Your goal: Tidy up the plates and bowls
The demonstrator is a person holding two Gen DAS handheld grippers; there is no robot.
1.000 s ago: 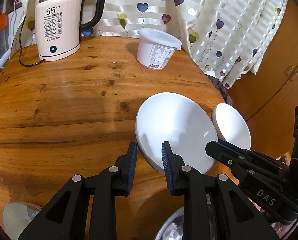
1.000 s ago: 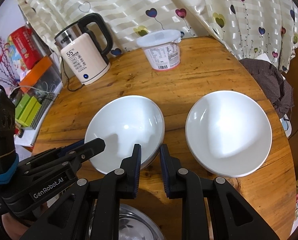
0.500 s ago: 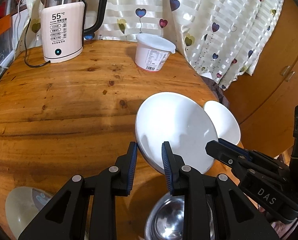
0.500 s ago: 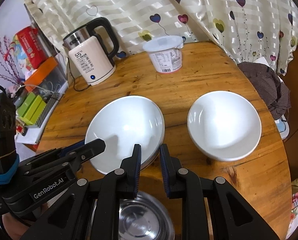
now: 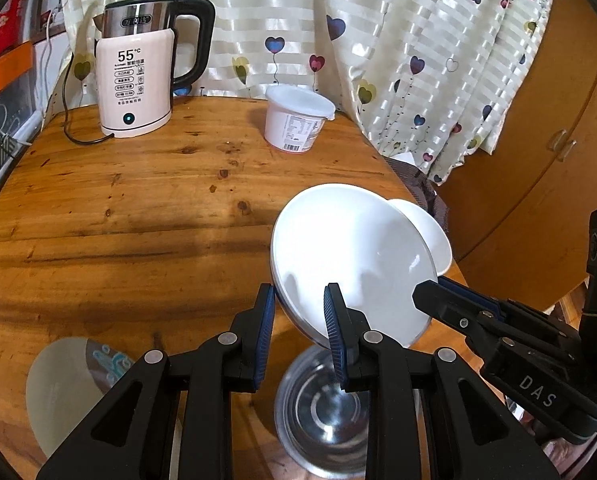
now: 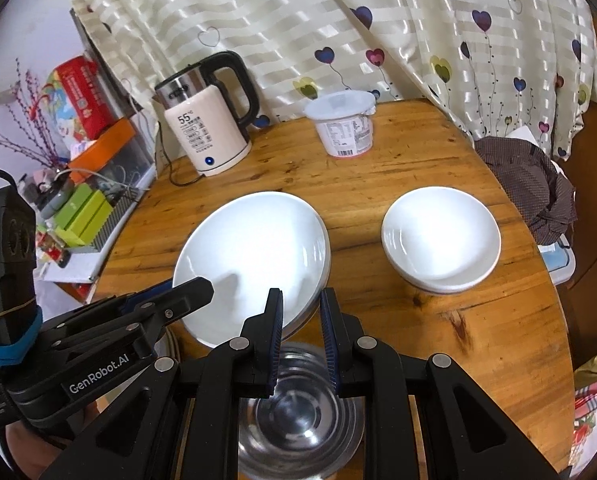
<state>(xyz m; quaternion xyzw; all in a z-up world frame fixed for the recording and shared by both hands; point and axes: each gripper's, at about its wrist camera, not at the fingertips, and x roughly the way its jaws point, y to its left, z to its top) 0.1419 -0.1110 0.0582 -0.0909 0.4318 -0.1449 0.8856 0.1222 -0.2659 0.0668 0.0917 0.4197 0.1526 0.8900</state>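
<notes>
— Two grippers were on one dish, as far as I could see; the left gripper point(image 5: 298, 312) had its blue pads clamped on the near rim of the large white plate point(image 5: 350, 256), and the right gripper point(image 6: 300, 314) was pinched on the opposite side of that same rim; both pairs of jaws stood only a little apart, with the rim between them.

— Where was the plate, then?

— Held tilted in the air above the round wooden table point(image 5: 138, 208), clear of the surface; under it, close to the near edge, sat a steel bowl point(image 6: 298, 416), shiny and empty.

— Any other dishes?

— One stack of smaller white bowls point(image 6: 440, 248) stood on the table to the right of the plate, well apart from it; a pale bowl with a blue pattern point(image 5: 64, 392) lay at the near left edge, seen only from the left wrist.

— And at the back?

— An electric kettle point(image 5: 136, 80) with a black handle stood against the heart-printed curtain point(image 5: 378, 40), its cord trailing off to the left; a white lidded tub point(image 5: 296, 118) stood near it, to its right; a dark checked cloth point(image 6: 534, 184) hung just beyond the table's right edge.
</notes>
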